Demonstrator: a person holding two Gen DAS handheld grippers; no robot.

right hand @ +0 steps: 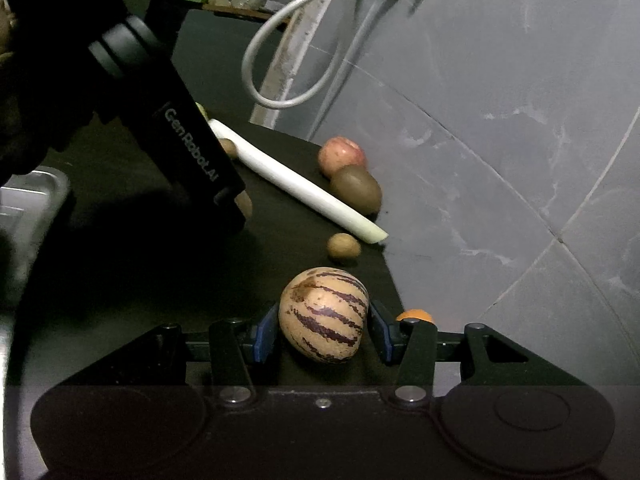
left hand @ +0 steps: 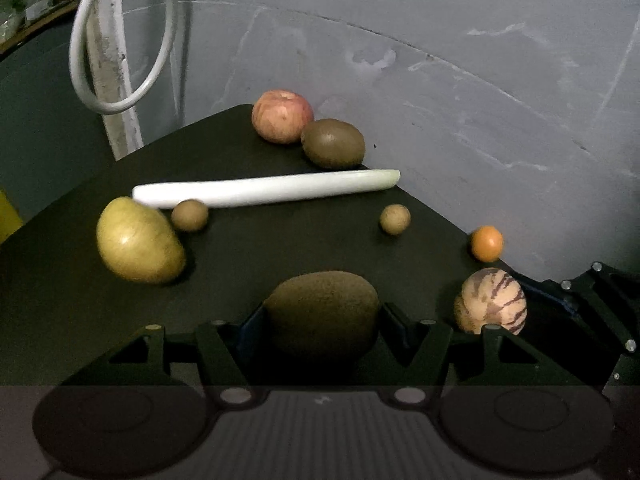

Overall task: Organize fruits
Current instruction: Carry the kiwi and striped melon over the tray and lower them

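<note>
In the left wrist view my left gripper [left hand: 322, 314] has its pads against both sides of a brown kiwi [left hand: 322, 312] on the black table [left hand: 260, 244]. In the right wrist view my right gripper [right hand: 324, 330] straddles a striped pepino melon [right hand: 324, 314]; small gaps show beside both blue pads [right hand: 266, 334]. The melon also shows in the left wrist view [left hand: 492, 300]. Farther off lie a red apple [left hand: 282, 116], a second kiwi [left hand: 333, 143], a green-yellow mango [left hand: 138, 240], two small brown longans [left hand: 190, 215] [left hand: 395, 219] and a small orange [left hand: 486, 243].
A long white leek stalk [left hand: 264, 190] lies across the table's middle. A grey wall [left hand: 480, 100] backs the table, with a white cable loop [left hand: 120, 40] hanging at left. A metal tray [right hand: 28, 204] sits at the left in the right wrist view, behind my left gripper's body [right hand: 188, 152].
</note>
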